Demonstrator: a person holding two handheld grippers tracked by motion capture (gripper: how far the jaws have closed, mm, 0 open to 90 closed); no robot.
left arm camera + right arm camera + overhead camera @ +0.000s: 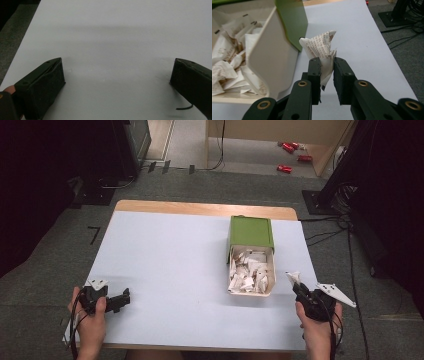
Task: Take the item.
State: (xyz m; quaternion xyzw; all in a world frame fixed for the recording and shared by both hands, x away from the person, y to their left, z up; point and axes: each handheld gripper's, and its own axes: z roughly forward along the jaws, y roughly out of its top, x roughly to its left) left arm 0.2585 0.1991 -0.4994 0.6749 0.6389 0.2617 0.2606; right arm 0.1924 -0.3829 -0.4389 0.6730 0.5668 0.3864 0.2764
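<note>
Paper packet (322, 48), crumpled and printed with fine text, sits pinched between the jaws of the right gripper (327, 68), held in the air just to the right of the drawer box, near its front corner.

Largest of all is the white table (170, 265), with a bare wooden strip along its far edge. On it, toward the right half, stands the drawer box: a green sleeve (251, 232) at the back and a pale cream tray (251, 270) pulled out toward the person. The tray is heaped with more crumpled white packets (249, 274), some with brownish print, lying loosely over one another up to the rim.

The right gripper (296, 283) hovers just right of the tray's near end, its jaws pressed onto the packet.

The left gripper (121, 299) rests well to the left of the box, near the table's front edge, jaws spread wide with only bare tabletop between them.
</note>
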